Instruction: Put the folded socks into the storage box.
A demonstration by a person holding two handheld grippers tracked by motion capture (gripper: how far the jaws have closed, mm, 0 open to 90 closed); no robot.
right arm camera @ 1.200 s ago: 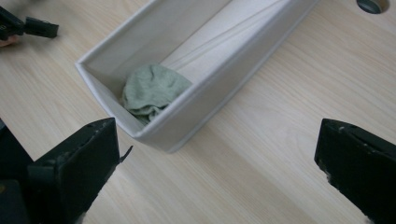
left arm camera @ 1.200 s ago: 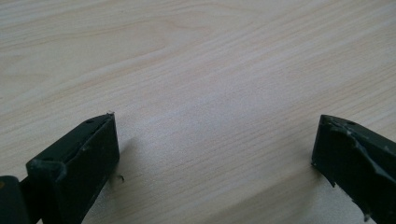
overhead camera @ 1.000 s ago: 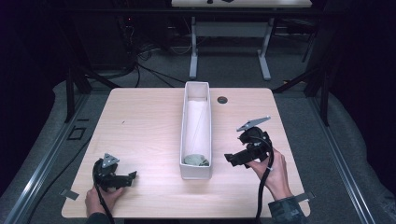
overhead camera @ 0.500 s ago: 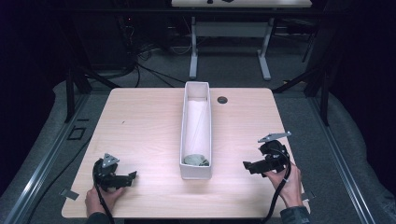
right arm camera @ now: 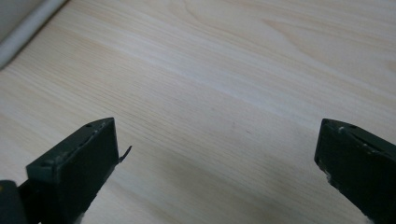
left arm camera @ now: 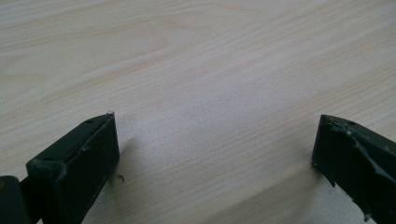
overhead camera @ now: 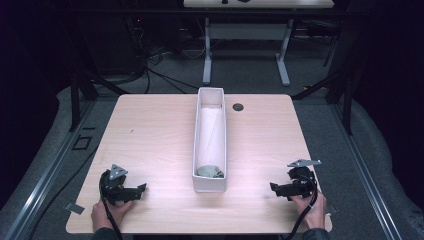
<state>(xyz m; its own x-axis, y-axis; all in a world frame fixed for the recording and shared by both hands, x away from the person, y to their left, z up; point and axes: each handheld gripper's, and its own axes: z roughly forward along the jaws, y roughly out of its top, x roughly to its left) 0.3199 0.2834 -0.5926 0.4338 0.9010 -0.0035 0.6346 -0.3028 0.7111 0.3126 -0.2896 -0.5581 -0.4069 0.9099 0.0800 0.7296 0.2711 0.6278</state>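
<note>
Your left gripper rests low on the table near its front left corner, jaws pointing toward the middle. Its own view shows both jaws spread wide over bare wood grain, nothing between them.

Your right gripper sits near the front right corner, jaws also pointing inward toward the bin. In its own view the jaws stand wide apart and hold nothing; the bin's white edge crosses the top left corner.

The bin is long, narrow and white, set lengthwise down the table's middle, well apart from both grippers. At its near end lies a small grey-green object; the high view is too coarse to say what it is, possibly crumpled cloth or a rounded lid. A pale sheet or liner runs along the rest of the bin floor.

A small dark round fitting sits in the tabletop just right of the bin's far end.

Your left hand and right hand grip the tools at the table's front edge.
</note>
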